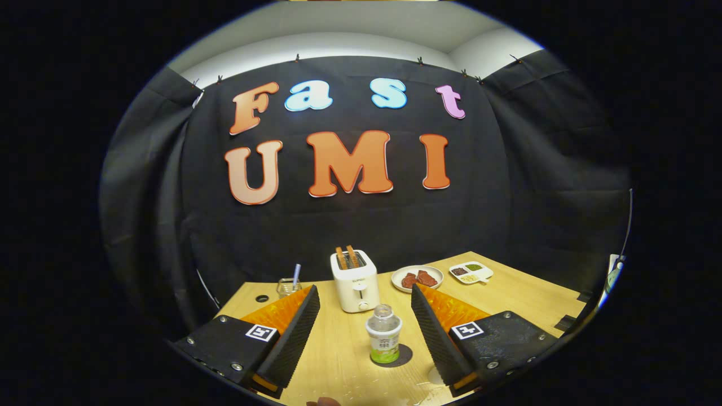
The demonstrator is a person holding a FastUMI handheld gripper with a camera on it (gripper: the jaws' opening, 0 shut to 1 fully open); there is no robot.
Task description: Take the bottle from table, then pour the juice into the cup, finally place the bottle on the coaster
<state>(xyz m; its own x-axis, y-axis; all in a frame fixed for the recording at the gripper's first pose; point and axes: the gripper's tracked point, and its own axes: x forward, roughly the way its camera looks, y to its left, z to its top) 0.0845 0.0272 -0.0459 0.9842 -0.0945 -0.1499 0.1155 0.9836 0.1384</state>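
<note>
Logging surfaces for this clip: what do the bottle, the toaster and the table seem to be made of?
Bottle, standing on a dark coaster between the open gripper fingers: clear, likely plastic, seen through above a glossy printed label. Toaster: smooth white casing, probably plastic or painted metal; it shows a soft sheen. Table: light wood or wood-look laminate, matte, with faint grain lines.

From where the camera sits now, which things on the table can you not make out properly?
- Cup, gripper view: the left finger of the open claw covers its lower part; juice level unknown.
- Coaster: the bottle stands on it and covers most of it.
- Bottle: whether a cap is on it is unclear.
- Divided dish: contents too small to name.
- Plate: reddish food, too small to identify.
</note>
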